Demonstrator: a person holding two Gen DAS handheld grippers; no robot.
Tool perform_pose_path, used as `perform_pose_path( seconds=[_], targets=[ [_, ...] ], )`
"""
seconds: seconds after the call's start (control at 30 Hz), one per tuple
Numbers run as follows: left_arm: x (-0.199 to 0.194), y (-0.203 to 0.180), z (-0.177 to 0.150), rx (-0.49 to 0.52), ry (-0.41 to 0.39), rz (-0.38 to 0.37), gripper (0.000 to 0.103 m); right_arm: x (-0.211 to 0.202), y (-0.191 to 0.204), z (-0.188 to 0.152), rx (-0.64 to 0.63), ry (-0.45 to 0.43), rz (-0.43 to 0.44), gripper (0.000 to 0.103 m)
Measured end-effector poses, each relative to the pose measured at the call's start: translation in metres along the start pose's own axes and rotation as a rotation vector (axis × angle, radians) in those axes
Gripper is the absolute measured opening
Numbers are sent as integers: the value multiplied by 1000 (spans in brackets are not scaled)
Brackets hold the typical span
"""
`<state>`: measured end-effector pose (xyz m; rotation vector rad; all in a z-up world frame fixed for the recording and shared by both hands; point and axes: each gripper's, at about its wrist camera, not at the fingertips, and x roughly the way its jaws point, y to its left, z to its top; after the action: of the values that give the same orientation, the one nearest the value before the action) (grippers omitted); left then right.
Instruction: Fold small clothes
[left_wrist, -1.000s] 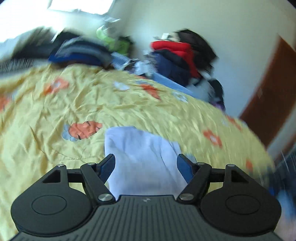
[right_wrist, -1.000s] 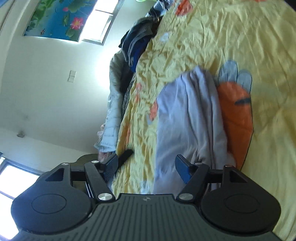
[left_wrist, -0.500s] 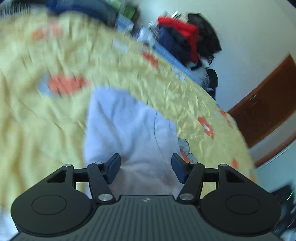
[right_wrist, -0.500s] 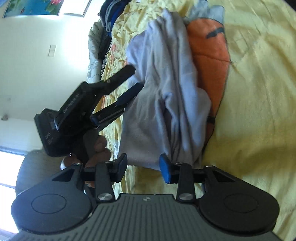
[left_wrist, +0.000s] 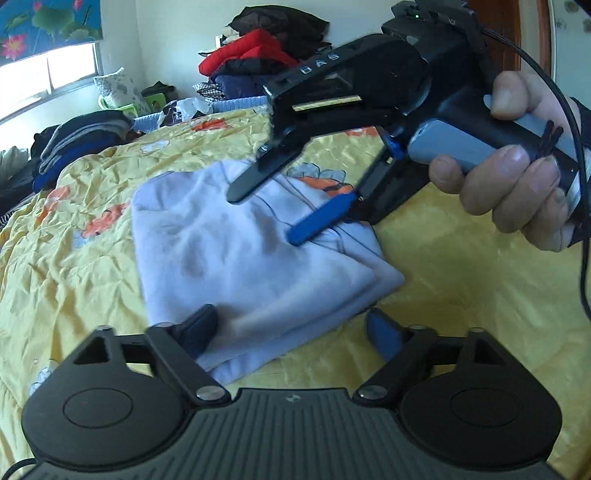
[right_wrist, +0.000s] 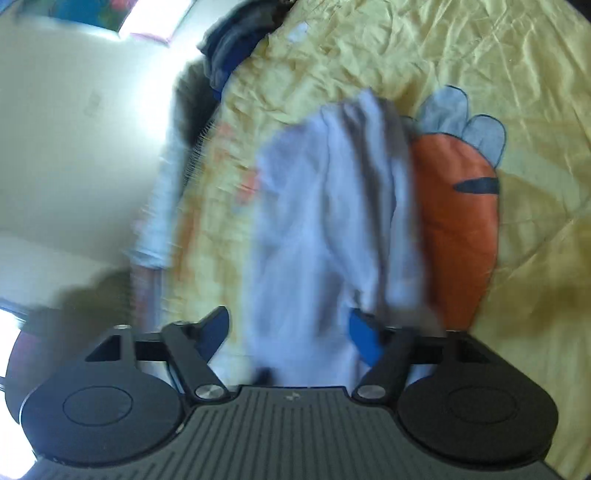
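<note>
The pale lilac garment (left_wrist: 236, 258) lies folded at centre frame on the yellow bedspread (left_wrist: 74, 266). The left gripper (left_wrist: 291, 328) has just opened wide and empty; the right gripper (left_wrist: 288, 210), also just opening, hovers above it, seemingly gripping nothing. Next: regrasp an edge for another fold.

The left wrist camera sat just behind the left gripper (left_wrist: 291, 326), low over the near edge of the bed (left_wrist: 74, 266). It looked forward and downward across the yellow cover toward the far edge, where piled clothes (left_wrist: 258, 55) lay against the wall. The right wrist camera sat behind the right gripper (right_wrist: 288, 332), also close over the cover, its picture rolled so that the wall rose along the left side; it was blurred. Both views shared the pale folded garment (left_wrist: 240, 258) (right_wrist: 314, 221) and the carrot print (right_wrist: 458, 221) beside it.
</note>
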<state>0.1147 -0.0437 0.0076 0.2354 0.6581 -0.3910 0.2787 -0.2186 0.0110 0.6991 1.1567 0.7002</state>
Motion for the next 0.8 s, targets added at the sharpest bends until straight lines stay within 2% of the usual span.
perform_pose_path(
  seconds=[0.1, 0.13, 0.17, 0.27, 0.33, 0.37, 0.43, 0.47, 0.53, 0.6, 0.67, 0.73, 0.8],
  targets=[
    [5, -9, 1, 22, -10, 19, 102, -2, -7, 1, 46, -13, 22, 59],
    [1, -8, 3, 1, -17, 17, 102, -4, -5, 0, 42, -17, 2, 53],
    [-8, -4, 7, -41, -35, 6, 100, -10, -1, -2, 36, -31, -32, 53],
    [-50, 12, 12, -159, -142, 17, 101, -46, 24, -28, -107, -123, -117, 68],
    [-75, 21, 10, -178, -200, 104, 101, -74, 33, -54, -226, -213, -206, 82],
    [-85, 26, 7, -185, -210, 165, 101, -85, 34, -67, -276, -251, -261, 83],
    [-94, 38, 1, -216, -196, 249, 101, -101, 29, -93, -345, -294, -389, 84],
    [-94, 44, -4, -249, -175, 264, 101, -103, 26, -107, -368, -300, -451, 84],
    [-86, 50, -10, -321, -121, 269, 101, -96, 19, -129, -408, -283, -558, 84],
    [-72, 45, -13, -354, -75, 232, 101, -80, 17, -145, -433, -262, -649, 84],
    [-62, 35, -13, -347, -71, 200, 101, -63, 19, -158, -444, -247, -692, 85],
    [-51, 26, -15, -336, -60, 209, 101, -49, 20, -166, -439, -259, -715, 98],
    [-41, 21, -20, -328, -34, 228, 101, -39, 22, -169, -435, -294, -745, 103]
  ],
)
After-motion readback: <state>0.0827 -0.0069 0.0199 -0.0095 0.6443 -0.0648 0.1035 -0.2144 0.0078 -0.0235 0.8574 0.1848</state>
